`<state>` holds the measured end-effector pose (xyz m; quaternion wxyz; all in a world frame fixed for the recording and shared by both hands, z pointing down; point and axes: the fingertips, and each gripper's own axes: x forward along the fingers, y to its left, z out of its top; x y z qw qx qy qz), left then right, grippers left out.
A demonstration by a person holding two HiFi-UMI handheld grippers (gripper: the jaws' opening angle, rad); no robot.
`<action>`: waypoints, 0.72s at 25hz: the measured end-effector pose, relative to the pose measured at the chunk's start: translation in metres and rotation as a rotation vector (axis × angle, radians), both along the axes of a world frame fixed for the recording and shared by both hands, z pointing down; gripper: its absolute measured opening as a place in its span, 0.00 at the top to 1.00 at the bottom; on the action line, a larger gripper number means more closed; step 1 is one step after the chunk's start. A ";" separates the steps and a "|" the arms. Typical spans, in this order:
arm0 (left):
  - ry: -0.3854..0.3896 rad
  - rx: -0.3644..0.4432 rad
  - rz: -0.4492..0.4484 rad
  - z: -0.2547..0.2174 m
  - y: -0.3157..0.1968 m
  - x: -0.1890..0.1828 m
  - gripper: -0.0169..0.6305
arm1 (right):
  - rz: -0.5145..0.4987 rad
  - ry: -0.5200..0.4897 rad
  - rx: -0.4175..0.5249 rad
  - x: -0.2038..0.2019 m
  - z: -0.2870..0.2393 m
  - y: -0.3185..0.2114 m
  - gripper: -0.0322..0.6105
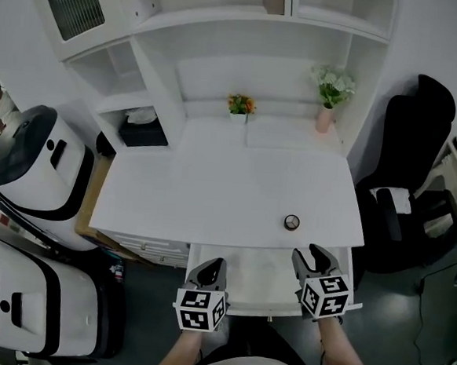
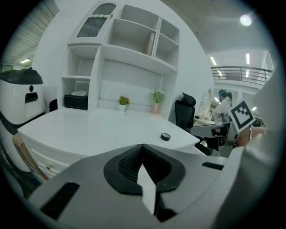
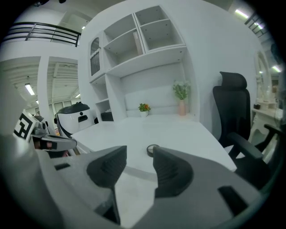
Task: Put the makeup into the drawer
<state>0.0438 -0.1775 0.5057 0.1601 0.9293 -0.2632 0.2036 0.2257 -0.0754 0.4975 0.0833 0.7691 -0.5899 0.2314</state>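
The makeup (image 1: 291, 221), a small round dark compact, lies on the white desk (image 1: 212, 184) near its front edge, towards the right and outside the drawer. The drawer (image 1: 252, 278) stands pulled out below that edge. The right gripper (image 1: 315, 258) hangs over the drawer's right end, jaws spread and nothing between them; the compact shows beyond the gap, apart from both pads. The left gripper (image 1: 212, 265) is at the drawer's left end, jaws pressed together on nothing. At the desk's back stand a small pot of orange flowers (image 1: 240, 105) and a pink vase (image 1: 324, 118) of pale blooms. White shelving (image 1: 225, 20) rises behind. A black chair (image 1: 406, 176) stands right of the desk; white-and-black machines (image 1: 36, 170) stand left.
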 end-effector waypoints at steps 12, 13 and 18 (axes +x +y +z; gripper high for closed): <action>-0.026 -0.007 -0.132 0.001 -0.030 0.006 0.97 | -0.122 0.005 -0.104 0.037 0.034 -0.051 0.62; -0.028 -0.008 -0.142 0.001 -0.032 0.005 0.97 | -0.131 0.008 -0.114 0.038 0.038 -0.055 0.60; -0.046 -0.017 -0.185 0.005 -0.038 0.002 0.97 | -0.166 0.010 -0.161 0.047 0.054 -0.072 0.54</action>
